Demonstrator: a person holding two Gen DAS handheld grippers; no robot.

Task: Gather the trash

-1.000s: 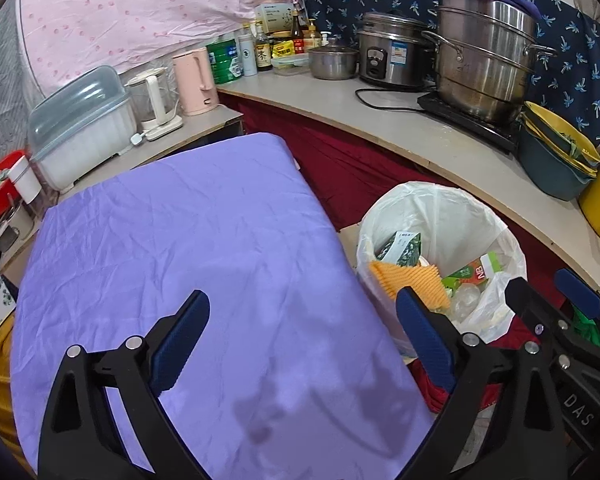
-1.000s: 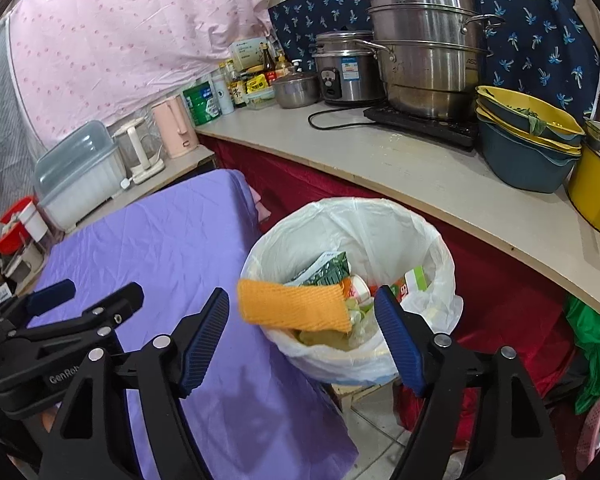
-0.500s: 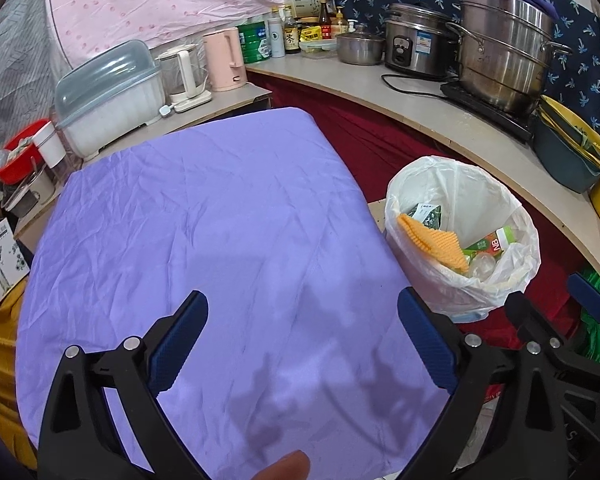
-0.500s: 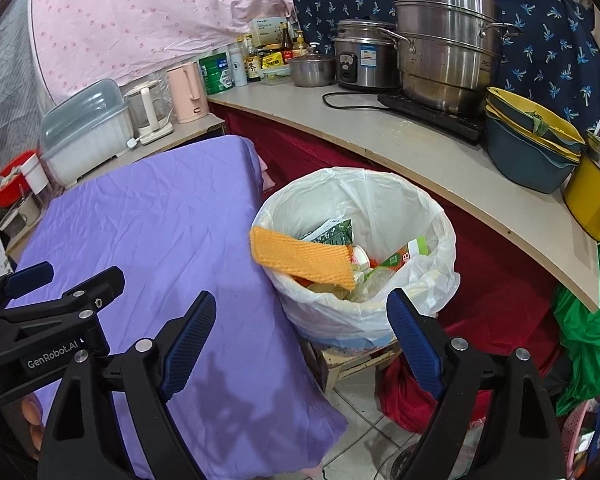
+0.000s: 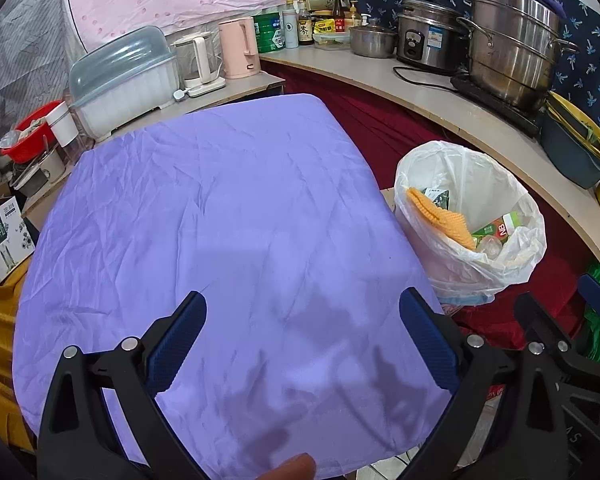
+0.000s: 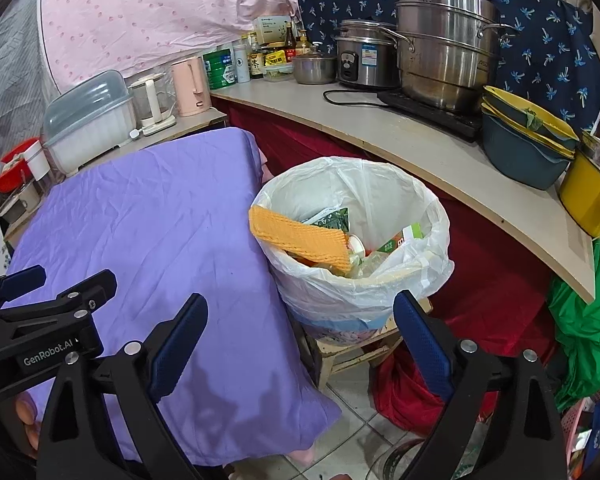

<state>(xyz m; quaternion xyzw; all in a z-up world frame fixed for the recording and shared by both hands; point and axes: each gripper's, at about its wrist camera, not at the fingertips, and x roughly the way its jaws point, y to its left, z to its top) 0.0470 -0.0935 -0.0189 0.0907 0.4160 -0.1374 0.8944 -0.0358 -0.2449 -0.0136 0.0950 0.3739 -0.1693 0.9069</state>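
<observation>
A bin lined with a white bag (image 6: 356, 280) stands on a low wooden stool right of the purple-covered table (image 6: 148, 232). An orange ribbed cloth (image 6: 300, 238) leans on its near rim, above green packets and other trash. The bin also shows in the left wrist view (image 5: 468, 264), with the orange cloth (image 5: 440, 220). My left gripper (image 5: 302, 340) is open and empty over the table's near end. My right gripper (image 6: 300, 340) is open and empty, near the bin's front. The left gripper also appears at the left of the right wrist view (image 6: 40, 312).
A curved counter (image 6: 420, 144) behind the bin holds steel pots (image 6: 444, 52), a rice cooker, stacked bowls (image 6: 528, 144) and bottles. A dish box (image 5: 124, 80) and kettles stand beyond the table. A green bag (image 6: 584, 320) and red cloth lie on the floor right.
Both grippers have drawn back and away from the bin, so the table and bin look smaller and farther. The orange cloth lies in the bin. Both stay open.
</observation>
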